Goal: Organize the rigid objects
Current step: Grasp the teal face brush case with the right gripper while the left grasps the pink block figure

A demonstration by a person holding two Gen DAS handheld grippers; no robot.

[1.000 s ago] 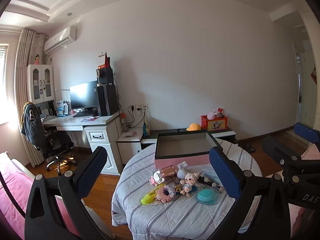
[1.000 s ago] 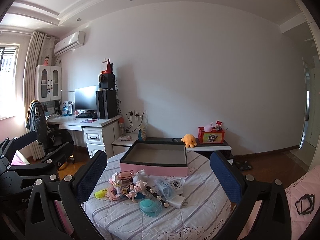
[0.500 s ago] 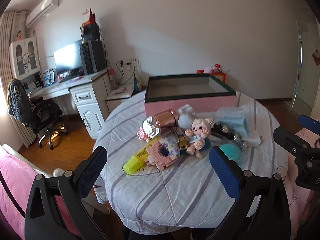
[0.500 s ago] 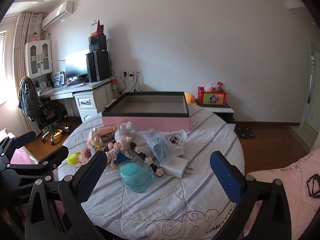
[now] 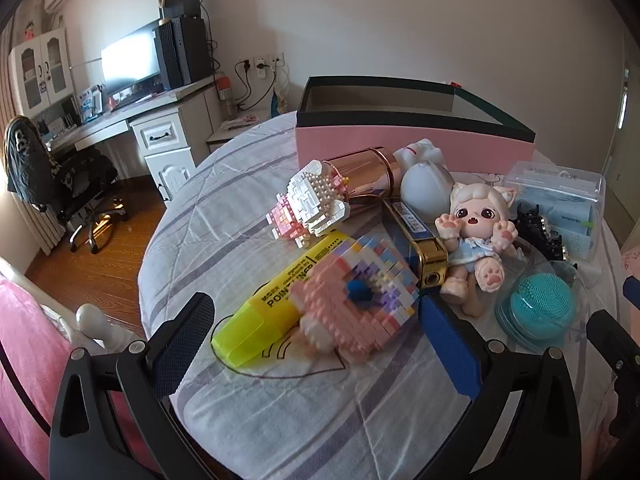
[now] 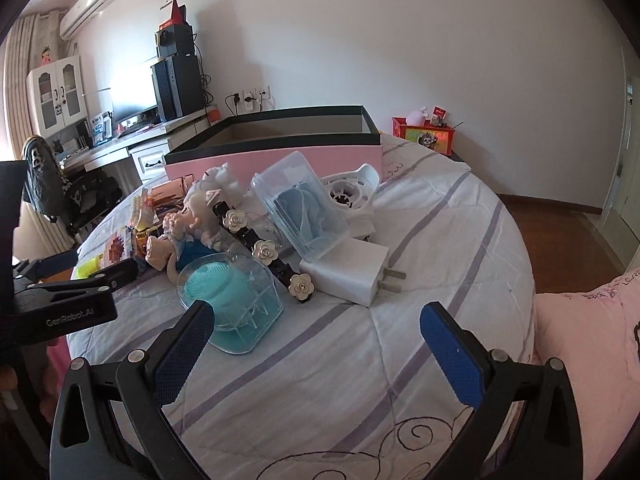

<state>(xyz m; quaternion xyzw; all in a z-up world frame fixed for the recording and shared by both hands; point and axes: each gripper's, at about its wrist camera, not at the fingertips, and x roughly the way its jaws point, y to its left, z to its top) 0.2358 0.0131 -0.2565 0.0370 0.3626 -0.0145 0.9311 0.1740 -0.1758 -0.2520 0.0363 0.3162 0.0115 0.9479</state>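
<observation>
A pile of small items lies on the round striped table [image 5: 240,408] in front of an open pink box [image 5: 400,146] with a dark rim. My left gripper [image 5: 316,344] is open just short of a pink block-built donut [image 5: 356,308] and a yellow highlighter [image 5: 276,304]. Behind them lie a white block figure [image 5: 316,200], a rose-gold tube [image 5: 362,170], a cat-eared doll [image 5: 476,228] and a teal brush [image 5: 540,312]. My right gripper [image 6: 316,344] is open, empty, near the teal brush in its clear case [image 6: 232,296], a white charger [image 6: 352,268] and a clear box [image 6: 300,208].
The pink box [image 6: 280,156] stands at the table's [image 6: 360,400] far side. A white fan [image 6: 352,192] and a flowered black band [image 6: 260,248] lie in the pile. A desk with monitor [image 5: 132,92] and an office chair [image 5: 52,184] stand left. Pink bedding [image 6: 592,344] is at right.
Both grippers have moved down and in toward the table, so the pile now looks much larger. Both stay open and empty.
</observation>
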